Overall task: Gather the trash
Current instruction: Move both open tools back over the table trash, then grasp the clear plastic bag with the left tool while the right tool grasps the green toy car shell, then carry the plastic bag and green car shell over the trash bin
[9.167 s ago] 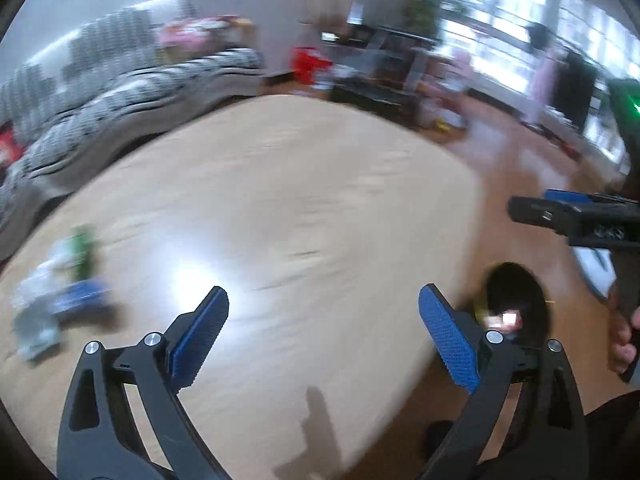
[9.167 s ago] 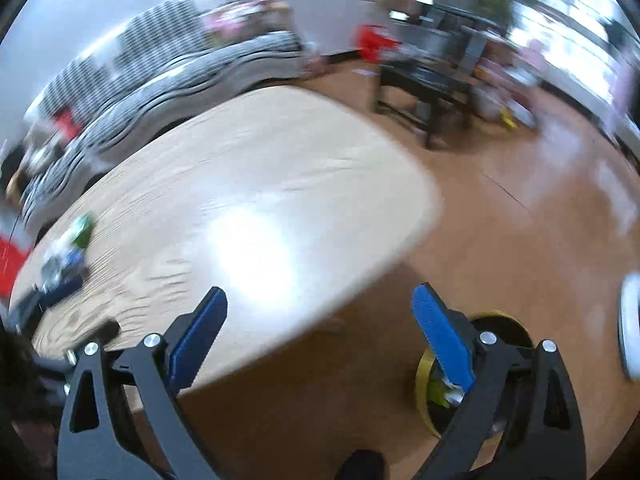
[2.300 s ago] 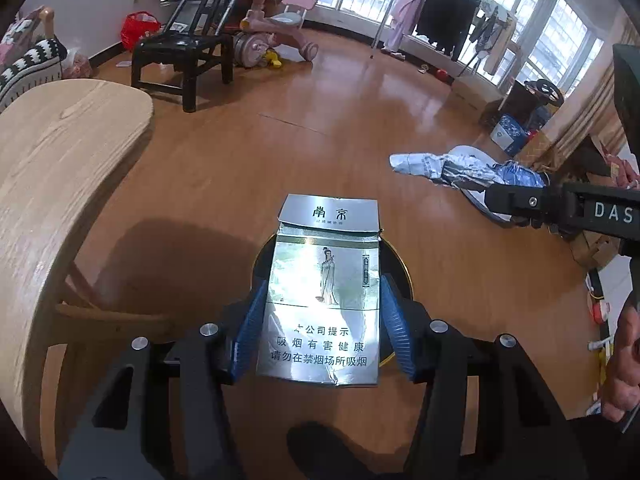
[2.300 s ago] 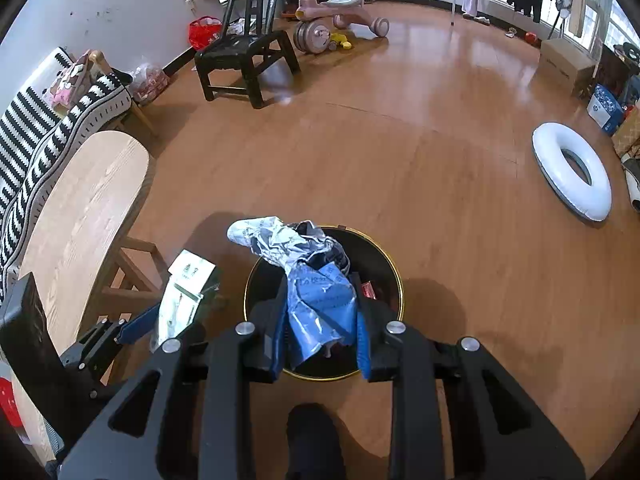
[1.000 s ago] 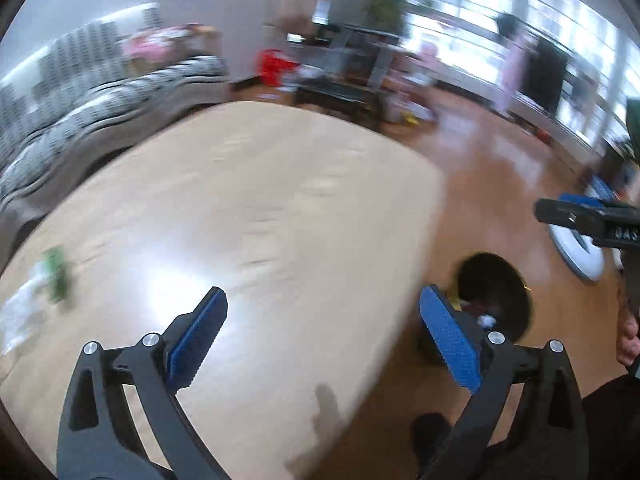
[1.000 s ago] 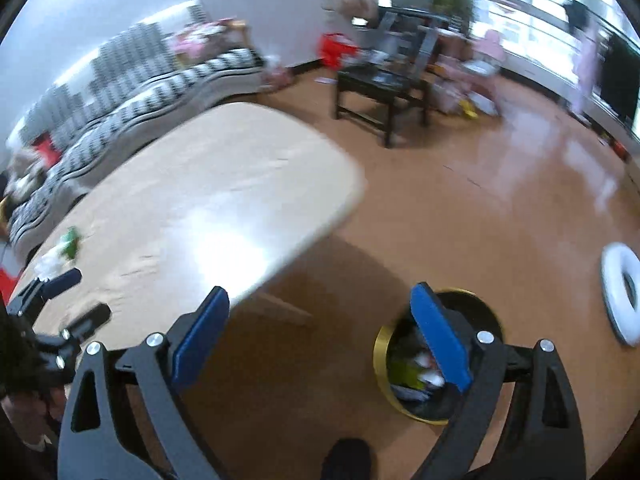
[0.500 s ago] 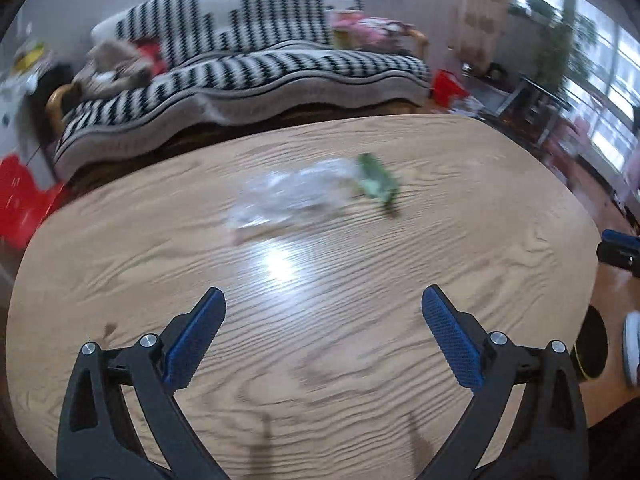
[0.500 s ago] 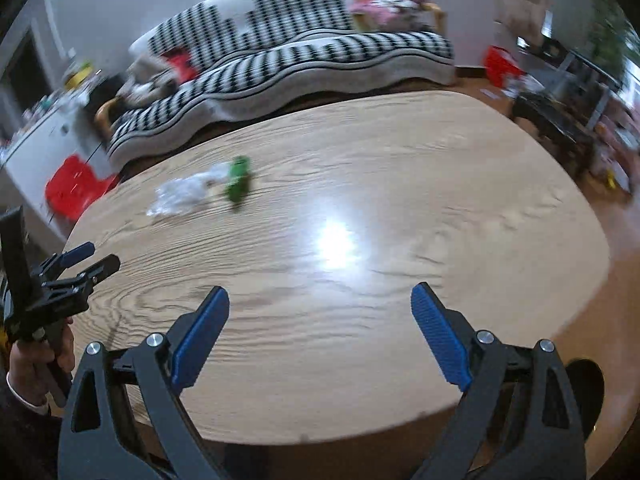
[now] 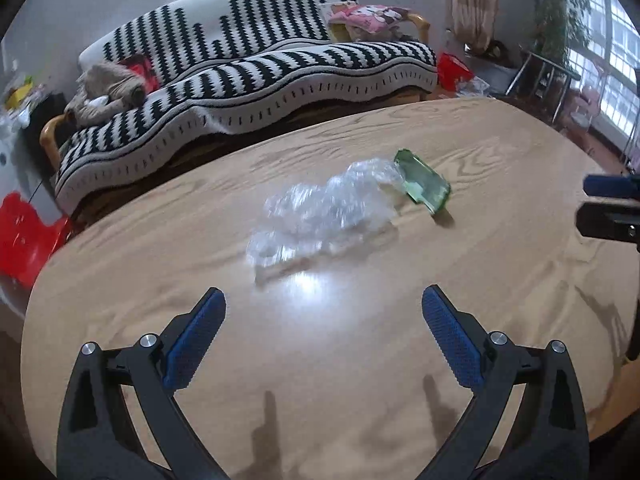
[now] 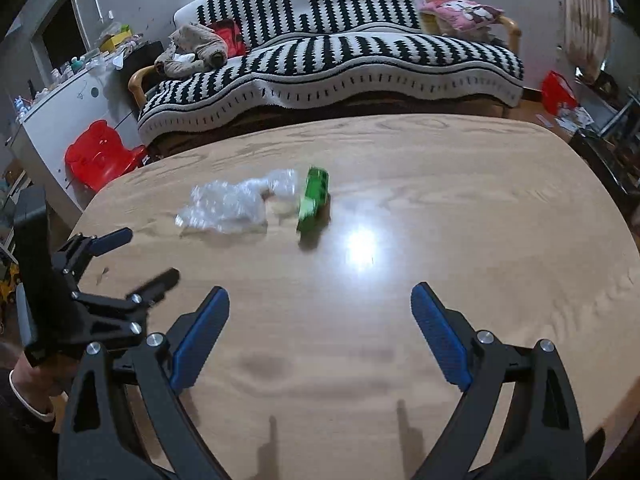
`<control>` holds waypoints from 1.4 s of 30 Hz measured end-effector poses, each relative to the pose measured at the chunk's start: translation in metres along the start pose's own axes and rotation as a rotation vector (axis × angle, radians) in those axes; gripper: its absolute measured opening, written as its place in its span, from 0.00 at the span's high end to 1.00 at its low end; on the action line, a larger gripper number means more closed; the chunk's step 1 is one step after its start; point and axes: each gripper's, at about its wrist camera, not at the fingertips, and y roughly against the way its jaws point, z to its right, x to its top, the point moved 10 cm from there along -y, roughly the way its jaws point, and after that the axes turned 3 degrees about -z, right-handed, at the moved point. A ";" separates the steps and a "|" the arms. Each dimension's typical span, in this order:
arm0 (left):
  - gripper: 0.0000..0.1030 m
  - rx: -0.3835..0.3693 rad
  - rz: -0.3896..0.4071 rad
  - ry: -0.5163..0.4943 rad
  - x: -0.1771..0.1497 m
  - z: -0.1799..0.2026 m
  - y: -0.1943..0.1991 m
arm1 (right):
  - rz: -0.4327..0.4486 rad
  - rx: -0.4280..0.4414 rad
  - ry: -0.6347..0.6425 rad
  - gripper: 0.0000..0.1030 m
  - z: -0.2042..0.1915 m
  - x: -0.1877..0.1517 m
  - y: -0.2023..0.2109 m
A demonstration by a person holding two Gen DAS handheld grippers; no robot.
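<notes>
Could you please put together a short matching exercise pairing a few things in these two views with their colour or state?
Things:
1. crumpled plastic wrap
2. small box
3. left gripper
4. stool

Descriptions:
A. red, on the floor beyond the wooden table
B. green, lying beside the wrap
C. clear, crumpled on the tabletop
D. open, holding nothing

Pairs: 1-C, 2-B, 3-D, 4-A

Striped sofa (image 10: 360,60) sitting behind the tabletop (image 10: 440,240); pink cushion (image 10: 460,10) lying on it; red stool (image 10: 100,152) standing nearby.
</notes>
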 end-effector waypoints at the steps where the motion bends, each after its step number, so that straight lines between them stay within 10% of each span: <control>1: 0.07 -0.001 -0.004 0.003 0.004 -0.002 -0.006 | -0.011 -0.004 0.001 0.14 0.002 0.011 -0.013; 14: 0.07 -0.075 -0.097 0.011 0.037 -0.013 -0.091 | -0.156 0.066 -0.031 0.24 -0.004 0.073 -0.130; 19: 0.08 -0.103 -0.085 -0.003 0.040 -0.001 -0.099 | -0.185 0.072 -0.029 0.59 -0.007 0.067 -0.145; 21: 0.34 -0.111 -0.080 -0.006 0.041 0.003 -0.097 | -0.196 0.070 -0.020 0.75 -0.008 0.062 -0.147; 24: 0.75 -0.099 -0.079 0.019 0.039 0.001 -0.091 | -0.172 0.059 -0.015 0.76 -0.007 0.059 -0.138; 27: 0.87 -0.122 -0.078 0.053 0.032 0.001 -0.075 | -0.155 0.052 -0.006 0.76 -0.004 0.051 -0.120; 42: 0.91 -0.219 0.018 0.141 0.009 -0.001 0.076 | -0.088 0.067 -0.044 0.76 0.010 -0.020 0.030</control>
